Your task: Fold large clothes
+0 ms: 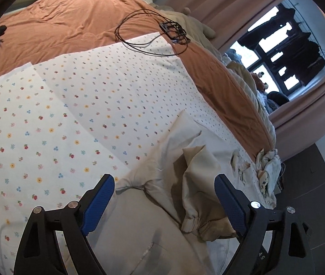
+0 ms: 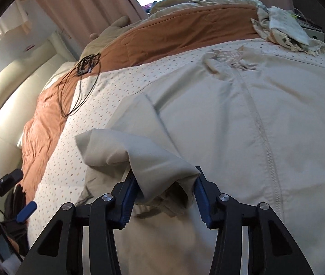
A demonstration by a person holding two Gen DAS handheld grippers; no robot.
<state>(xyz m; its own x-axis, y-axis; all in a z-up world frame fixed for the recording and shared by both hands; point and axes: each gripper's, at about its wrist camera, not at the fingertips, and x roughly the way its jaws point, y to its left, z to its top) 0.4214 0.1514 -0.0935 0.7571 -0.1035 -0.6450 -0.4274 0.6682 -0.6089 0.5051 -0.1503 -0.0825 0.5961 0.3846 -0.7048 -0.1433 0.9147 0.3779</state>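
A large cream jacket (image 2: 231, 119) with a long zipper (image 2: 265, 137) lies spread flat on a floral sheet (image 1: 59, 114) on the bed. In the right wrist view my right gripper (image 2: 165, 183) has a raised fold of the jacket's sleeve (image 2: 139, 158) bunched between its blue pads, which press on it from both sides. In the left wrist view my left gripper (image 1: 165, 190) hovers wide open over the jacket's edge (image 1: 139, 229). A crumpled part of the sleeve (image 1: 196, 183) lies between its fingers, close to the right finger (image 1: 230, 204).
An orange duvet (image 1: 70, 18) covers the bed under the sheet. A coiled black cable with a small device (image 1: 171, 32) lies at the sheet's far corner. A crumpled patterned cloth (image 2: 283, 27) sits at the bed's edge beyond the jacket's collar. Pink curtains (image 1: 304, 114) frame a window.
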